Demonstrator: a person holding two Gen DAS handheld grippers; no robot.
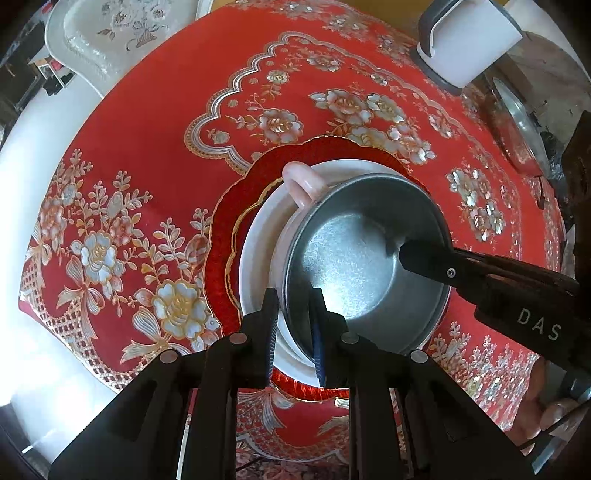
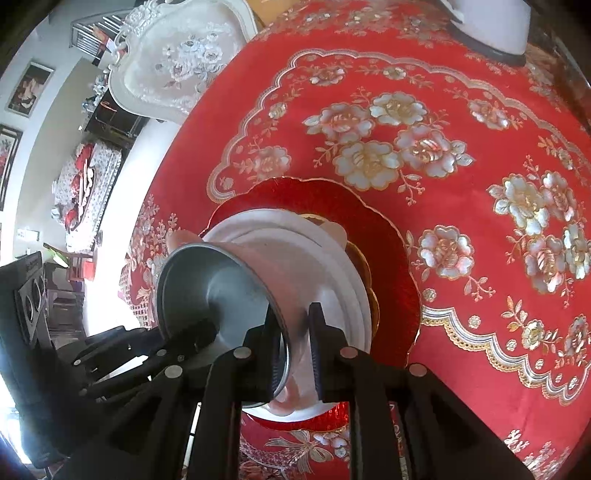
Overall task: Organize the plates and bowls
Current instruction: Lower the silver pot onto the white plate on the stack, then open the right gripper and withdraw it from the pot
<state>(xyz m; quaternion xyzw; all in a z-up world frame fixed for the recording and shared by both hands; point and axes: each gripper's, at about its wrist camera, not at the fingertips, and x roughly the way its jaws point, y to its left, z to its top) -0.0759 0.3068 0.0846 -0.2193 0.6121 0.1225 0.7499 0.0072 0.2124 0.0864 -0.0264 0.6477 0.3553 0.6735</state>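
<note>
A steel-lined bowl (image 1: 354,251) (image 2: 221,291) with a pink handle (image 1: 299,181) is over a white plate (image 1: 258,229) (image 2: 332,251). That plate lies on a red plate with a gold rim (image 1: 221,236) (image 2: 388,258). I cannot tell whether the bowl rests on the white plate or hangs just above it. My left gripper (image 1: 295,328) (image 2: 184,343) is shut on the bowl's near wall, one finger inside and one outside. My right gripper (image 1: 402,254) (image 2: 295,347) clamps the opposite side of the rim the same way.
A red floral tablecloth (image 1: 147,147) covers the round table. A white jug (image 1: 465,40) stands at the far right. An ornate white tray (image 1: 110,33) (image 2: 177,62) sits at the far left edge. A metal dish (image 1: 517,122) lies at the right edge. A person's hand (image 1: 546,413) shows low right.
</note>
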